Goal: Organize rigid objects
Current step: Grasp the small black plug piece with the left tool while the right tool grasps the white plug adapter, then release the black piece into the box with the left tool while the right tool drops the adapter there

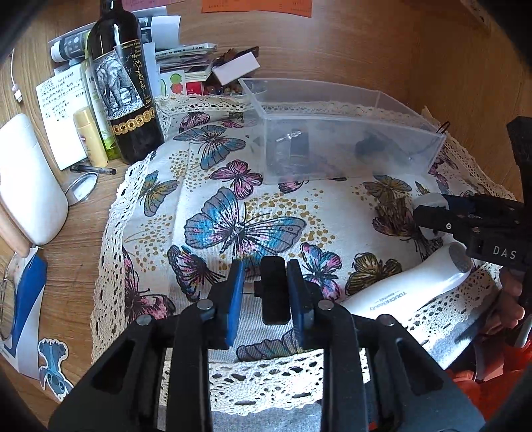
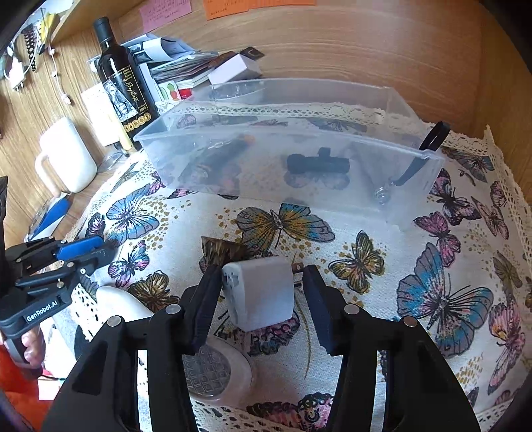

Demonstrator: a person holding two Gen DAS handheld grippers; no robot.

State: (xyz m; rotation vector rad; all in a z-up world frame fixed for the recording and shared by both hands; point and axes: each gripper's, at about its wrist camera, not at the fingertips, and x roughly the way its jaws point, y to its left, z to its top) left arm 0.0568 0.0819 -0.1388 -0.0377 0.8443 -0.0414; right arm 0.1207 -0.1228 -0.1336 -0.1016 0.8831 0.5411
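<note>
A wooden desk point(image 1: 79, 212) with a wood-grain back panel point(image 2: 332, 43), draped with a lace-edged butterfly cloth point(image 1: 206, 186).

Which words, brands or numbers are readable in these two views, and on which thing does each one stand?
"TOUCHBeauty": on the white device lying on the cloth.
"DAS": on the right hand-held gripper.
"GenRobot.AI": on the left hand-held gripper.
"2020": on the wine bottle label.
Too small or blurred: the bottle's script, the handwritten note, the orange wall papers.
</note>
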